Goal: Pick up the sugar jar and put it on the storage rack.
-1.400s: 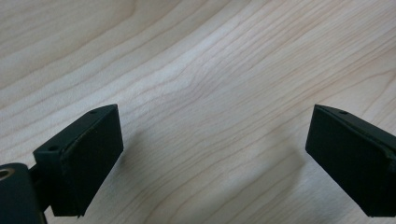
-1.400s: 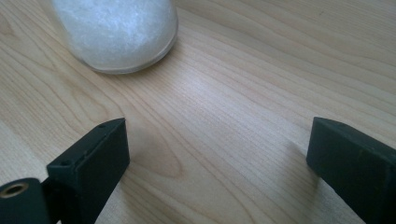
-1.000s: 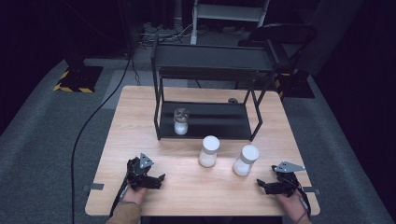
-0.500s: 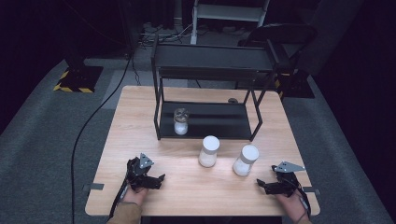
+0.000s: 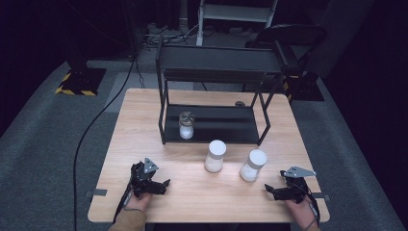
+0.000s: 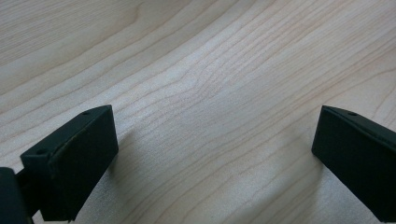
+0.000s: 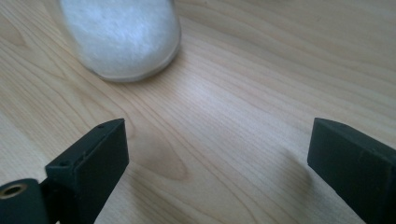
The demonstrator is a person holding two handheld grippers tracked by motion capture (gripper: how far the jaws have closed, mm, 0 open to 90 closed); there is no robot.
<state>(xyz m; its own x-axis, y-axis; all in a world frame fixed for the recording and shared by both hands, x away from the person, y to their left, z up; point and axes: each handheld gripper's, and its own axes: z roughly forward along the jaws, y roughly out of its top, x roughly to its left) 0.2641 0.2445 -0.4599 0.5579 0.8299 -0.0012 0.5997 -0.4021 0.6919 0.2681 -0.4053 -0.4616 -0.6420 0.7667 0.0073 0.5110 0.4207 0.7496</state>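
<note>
Left gripper (image 5: 161, 184) low, fingers spread, right gripper (image 5: 271, 190) likewise

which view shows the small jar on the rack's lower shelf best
The high view: the small jar stands whole on the black rack's lower shelf. The gripper views look at the wooden table; the right one catches a white-filled jar instead.

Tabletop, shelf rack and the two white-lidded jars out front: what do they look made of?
Tabletop: pale wood or wood laminate, matte, with clear grain lines in both gripper views. Shelf rack: thin, square black frame, probably painted metal. Left jar and right jar: see-through walls, glass or clear plastic, can't tell which; white lids, white grainy filling.
</note>
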